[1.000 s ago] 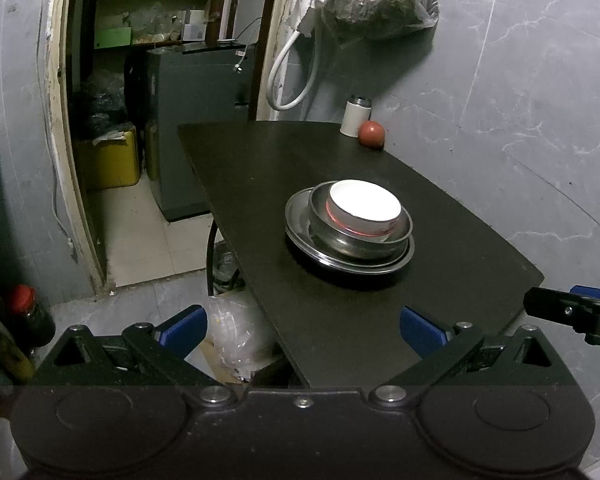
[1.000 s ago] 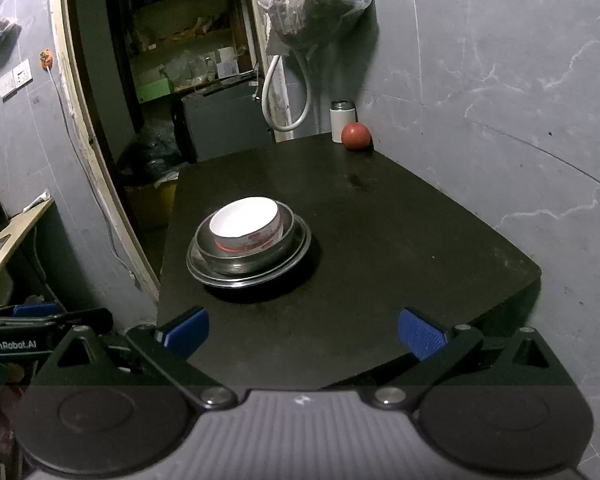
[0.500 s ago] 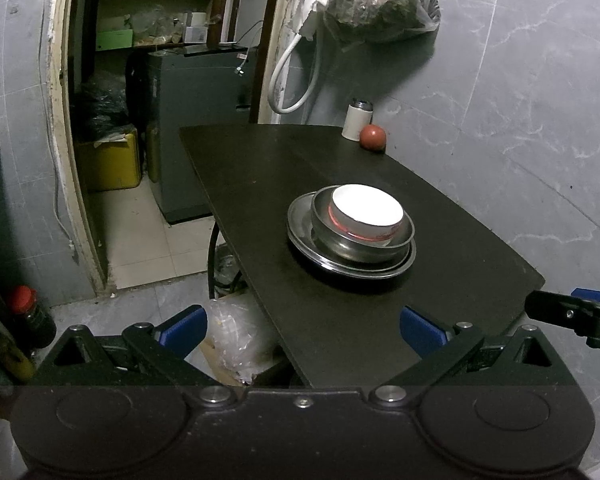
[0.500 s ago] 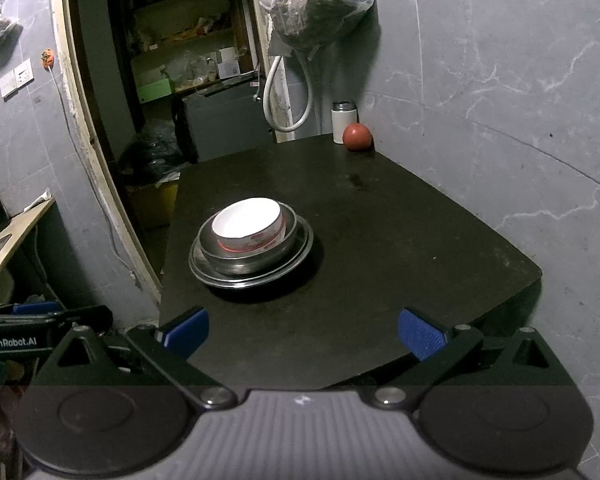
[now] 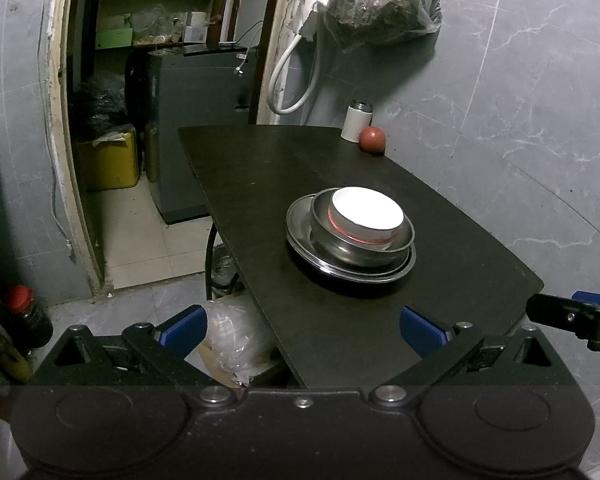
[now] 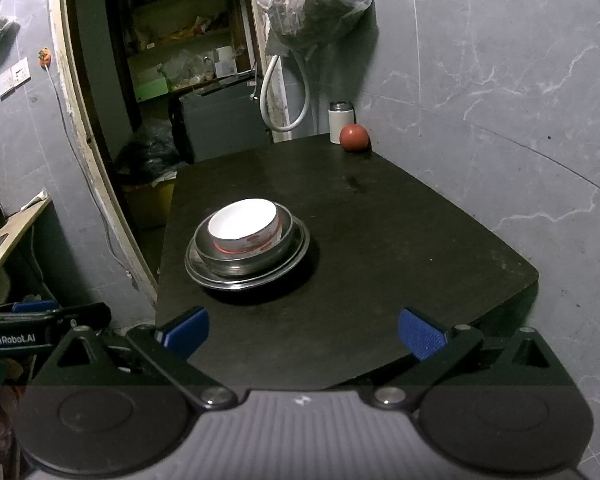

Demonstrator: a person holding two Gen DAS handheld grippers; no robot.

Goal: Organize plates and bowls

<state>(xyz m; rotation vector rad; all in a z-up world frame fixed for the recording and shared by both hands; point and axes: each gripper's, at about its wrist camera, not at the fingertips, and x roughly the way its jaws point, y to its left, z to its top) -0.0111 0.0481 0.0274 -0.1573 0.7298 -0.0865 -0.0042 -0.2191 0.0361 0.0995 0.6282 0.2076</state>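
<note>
A white bowl with a red band [image 5: 367, 213] [image 6: 245, 225] sits nested in a steel bowl [image 5: 360, 243] [image 6: 242, 258], which rests on a steel plate [image 5: 300, 224] [image 6: 296, 246] on the black table [image 5: 340, 332] [image 6: 400, 248]. My left gripper [image 5: 302, 326] hangs open near the table's front left corner, short of the stack. My right gripper [image 6: 303, 330] is open too, held over the table's front edge with nothing between its blue pads [image 6: 420, 334]. Each gripper shows at the edge of the other's view.
A white canister [image 5: 357, 122] [image 6: 340, 121] and a red ball [image 5: 372, 140] [image 6: 354, 137] stand at the table's far right corner by the grey wall. A plastic bag [image 5: 380, 4] hangs above. An open doorway with shelves and a yellow container [image 5: 110, 164] lies left.
Both grippers have drifted back slightly from the stack, which looks a little smaller and farther. The stack itself has not moved, and both grippers stay open.
</note>
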